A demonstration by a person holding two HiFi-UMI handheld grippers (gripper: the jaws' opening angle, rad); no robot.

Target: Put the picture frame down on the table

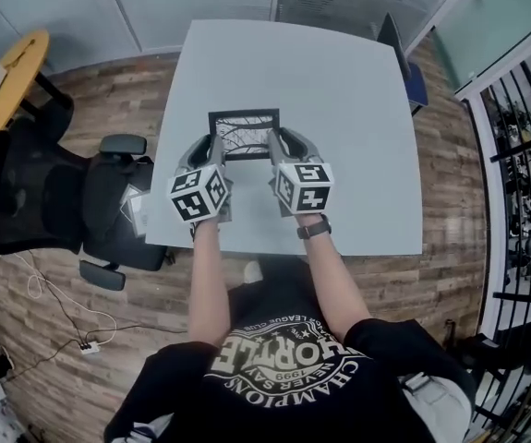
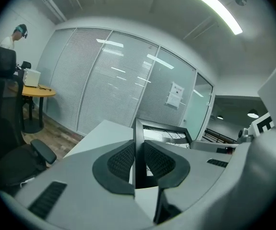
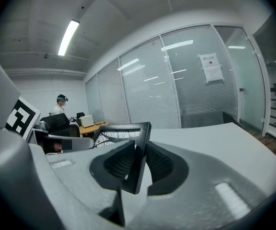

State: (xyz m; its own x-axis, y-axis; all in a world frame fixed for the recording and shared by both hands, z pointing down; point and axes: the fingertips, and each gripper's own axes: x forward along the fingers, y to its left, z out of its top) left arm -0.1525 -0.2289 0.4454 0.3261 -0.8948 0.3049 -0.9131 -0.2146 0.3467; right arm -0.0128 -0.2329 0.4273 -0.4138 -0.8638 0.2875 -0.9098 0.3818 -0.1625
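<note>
A black picture frame (image 1: pixel 244 132) with a line drawing in it is held over the white table (image 1: pixel 339 90), near its middle. My left gripper (image 1: pixel 214 150) is shut on the frame's left side bar (image 2: pixel 138 150), and my right gripper (image 1: pixel 276 148) is shut on its right side bar (image 3: pixel 138 159). In both gripper views the dark ribbed pads (image 2: pixel 121 161) press on the black bar from either side. Whether the frame's lower edge touches the table I cannot tell.
A black office chair (image 1: pixel 43 192) stands at the table's left edge. A round wooden table (image 1: pixel 11 72) with a white box sits further left. A blue chair (image 1: pixel 411 72) is at the table's right side. A person (image 3: pixel 60 107) stands far off by glass walls.
</note>
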